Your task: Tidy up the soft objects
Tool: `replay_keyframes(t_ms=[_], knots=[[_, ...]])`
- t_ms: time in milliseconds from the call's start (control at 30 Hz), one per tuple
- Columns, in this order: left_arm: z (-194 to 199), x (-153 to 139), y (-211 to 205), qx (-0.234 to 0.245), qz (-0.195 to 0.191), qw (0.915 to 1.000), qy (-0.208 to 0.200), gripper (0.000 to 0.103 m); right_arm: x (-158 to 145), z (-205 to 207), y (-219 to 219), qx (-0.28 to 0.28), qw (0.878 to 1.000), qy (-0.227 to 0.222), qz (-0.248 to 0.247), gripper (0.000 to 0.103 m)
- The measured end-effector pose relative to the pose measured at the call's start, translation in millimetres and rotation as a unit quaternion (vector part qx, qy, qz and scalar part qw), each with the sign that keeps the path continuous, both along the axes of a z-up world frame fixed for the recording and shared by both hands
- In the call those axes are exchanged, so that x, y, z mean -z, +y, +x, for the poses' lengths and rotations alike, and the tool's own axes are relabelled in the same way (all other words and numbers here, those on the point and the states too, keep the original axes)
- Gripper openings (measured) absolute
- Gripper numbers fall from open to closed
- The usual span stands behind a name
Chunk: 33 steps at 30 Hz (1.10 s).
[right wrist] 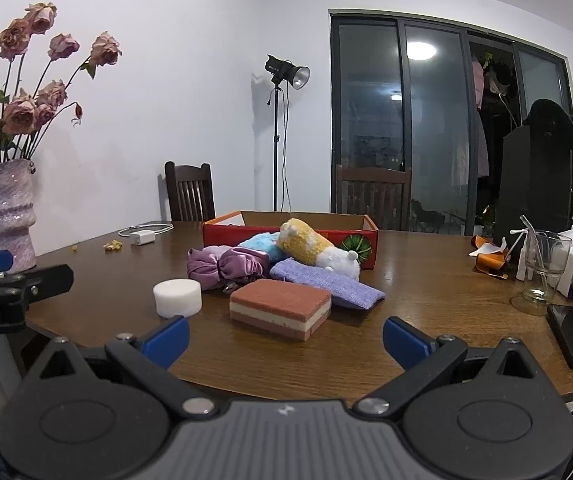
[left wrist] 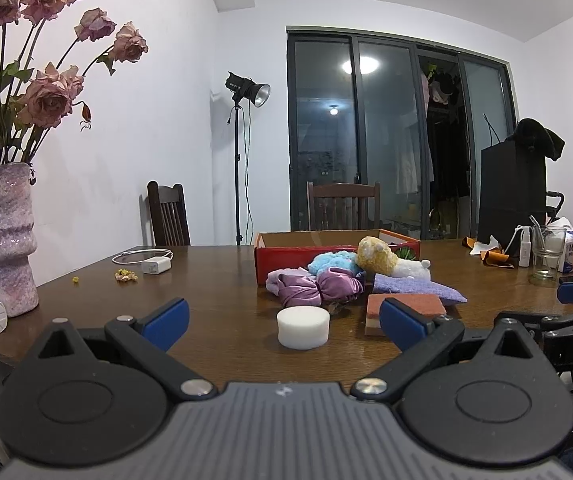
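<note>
Left gripper [left wrist: 284,326]: ribbed grey body, black linkage arms, blue pads; jaws stood wide apart, nothing held. White foam puck [left wrist: 303,327], a short matte cylinder, sat on the table directly ahead, between the two fingertips and a little beyond them. Layered sponge [left wrist: 406,308], a rectangular block with a coarse terracotta top, lay just behind the right-hand pad, partly hidden by it.

Right gripper [right wrist: 285,336]: same build, jaws equally wide, empty. Same sponge [right wrist: 280,309] lay straight ahead of the gap, showing terracotta, cream and pink bands on its side. Foam puck [right wrist: 177,297] sat beyond the left-hand pad.

Farther out from both sets of jaws, a loose heap: glossy, gathered purple satin scrunchie [right wrist: 226,266]; woven lavender cloth [right wrist: 326,282], flat and ribbed, touching the sponge's far edge; fuzzy blue plush [right wrist: 260,245]; and a yellow-and-white plush toy [right wrist: 318,250] of nubbly fleece, lying tilted across the cloth. Behind them stood a red cardboard box [right wrist: 222,234], open-topped and shallow; all soft items lay outside it.

Wooden table [right wrist: 426,280]: dark, glossy grain.
</note>
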<state>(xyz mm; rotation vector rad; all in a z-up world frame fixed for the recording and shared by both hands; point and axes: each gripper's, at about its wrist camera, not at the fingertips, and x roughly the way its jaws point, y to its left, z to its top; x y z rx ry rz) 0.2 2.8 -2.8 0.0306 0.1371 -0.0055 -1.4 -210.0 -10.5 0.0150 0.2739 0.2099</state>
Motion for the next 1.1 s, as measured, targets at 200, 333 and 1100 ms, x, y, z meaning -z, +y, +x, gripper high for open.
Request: replay_keyframes(t_ms=[200,333,1100], knots=[[-0.2,-0.2,0.0,0.0,0.0,1.0,0.0,0.103,-0.6,0.6,0.9,0.006,1.0,0.001,-0.005,0.103],[-0.3,-0.2,-0.2,0.0,0.001,1.0,-0.002,0.103,-1.7,-0.8,0.8,0.006,1.0,-0.002,-0.006,0.103],[-1.1,-0.3,-1.9,0.001,0.006,1.0,-0.003,0.103,-0.9,0.0,0.2,0.007,1.0,-0.002,-0.008,0.103]])
